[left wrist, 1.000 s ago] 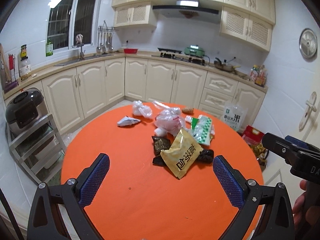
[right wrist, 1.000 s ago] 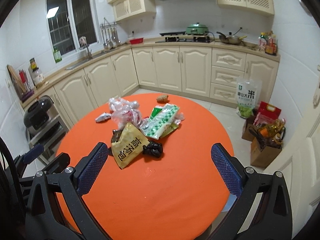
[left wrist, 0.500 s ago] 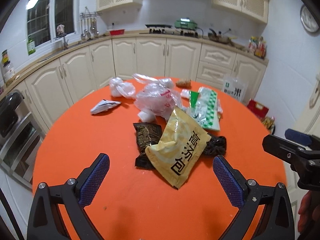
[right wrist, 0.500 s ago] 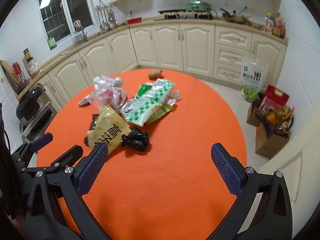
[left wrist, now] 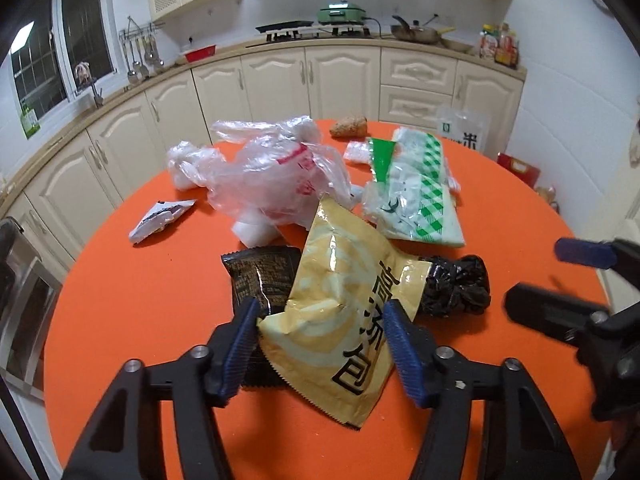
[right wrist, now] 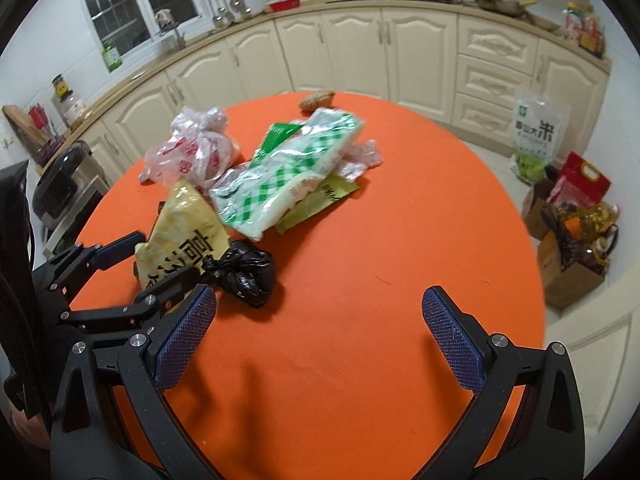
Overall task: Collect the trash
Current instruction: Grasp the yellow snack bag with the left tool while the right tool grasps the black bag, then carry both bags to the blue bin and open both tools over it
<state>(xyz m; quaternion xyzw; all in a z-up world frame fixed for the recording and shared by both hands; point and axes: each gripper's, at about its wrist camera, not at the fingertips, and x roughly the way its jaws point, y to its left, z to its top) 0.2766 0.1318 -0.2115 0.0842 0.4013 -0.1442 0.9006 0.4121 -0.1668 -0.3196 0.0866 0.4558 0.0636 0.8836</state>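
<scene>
Left wrist view: my left gripper (left wrist: 320, 328) is closing, jaws about half wide, with the near end of the yellow snack bag (left wrist: 340, 312) between them – I cannot tell whether the pads press it yet.
Under the bag: a black wrapper (left wrist: 260, 276); a knotted black bag (left wrist: 456, 288) lies just beside it.
Farther back: clear plastic bag (left wrist: 276, 176), green checked packet (left wrist: 416, 200), small torn wrapper (left wrist: 160, 218), all on the orange table (left wrist: 140, 300).
Right wrist view: my right gripper (right wrist: 320, 340) stands wide with nothing between its jaws, above bare table near the knotted black bag.
Containers: no bin or collecting bag in view; the clear plastic bag holds something pale, contents unclear.
Progress: as I judge it, barely begun – every piece lies on the table, nothing lifted.
</scene>
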